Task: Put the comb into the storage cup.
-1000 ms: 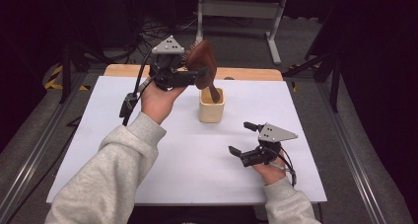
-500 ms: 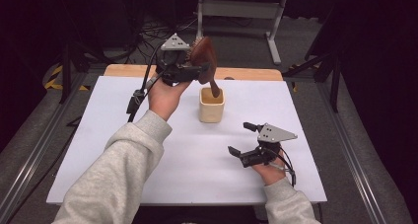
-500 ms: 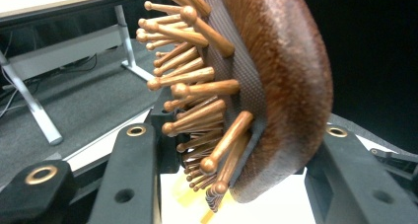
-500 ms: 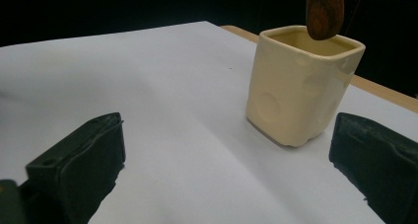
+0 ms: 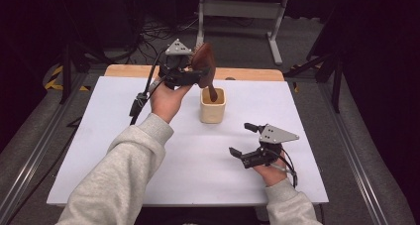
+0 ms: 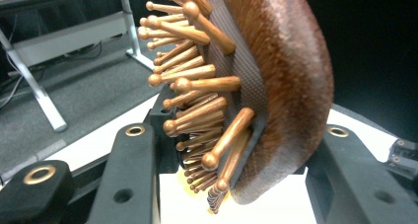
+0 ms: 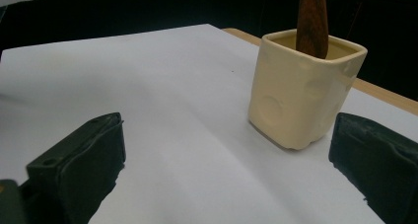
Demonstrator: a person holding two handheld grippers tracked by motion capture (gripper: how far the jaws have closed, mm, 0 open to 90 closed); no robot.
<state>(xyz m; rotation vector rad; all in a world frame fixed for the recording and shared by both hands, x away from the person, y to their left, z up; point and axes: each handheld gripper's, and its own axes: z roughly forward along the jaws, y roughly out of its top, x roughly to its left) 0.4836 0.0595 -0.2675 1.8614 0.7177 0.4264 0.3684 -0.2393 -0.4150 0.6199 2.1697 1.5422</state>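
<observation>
My left gripper is shut on the head of a brown wooden hairbrush, held upright above the table's far middle. The brush's handle reaches down into a cream square cup. In the left gripper view the brush head with its rounded wooden pins sits squeezed between the two black jaws. My right gripper rests low on the white board at the near right, open with nothing between its jaws. From the right gripper view the cup stands ahead with the handle inside it.
A white board covers the table, with a wooden strip along its far edge. Metal stand legs and cables lie on the dark floor beyond. The left gripper's cable hangs beside the forearm.
The left hand has lowered the hairbrush a little, so its handle now sits deeper in the cup. The right gripper has stayed where it was.
</observation>
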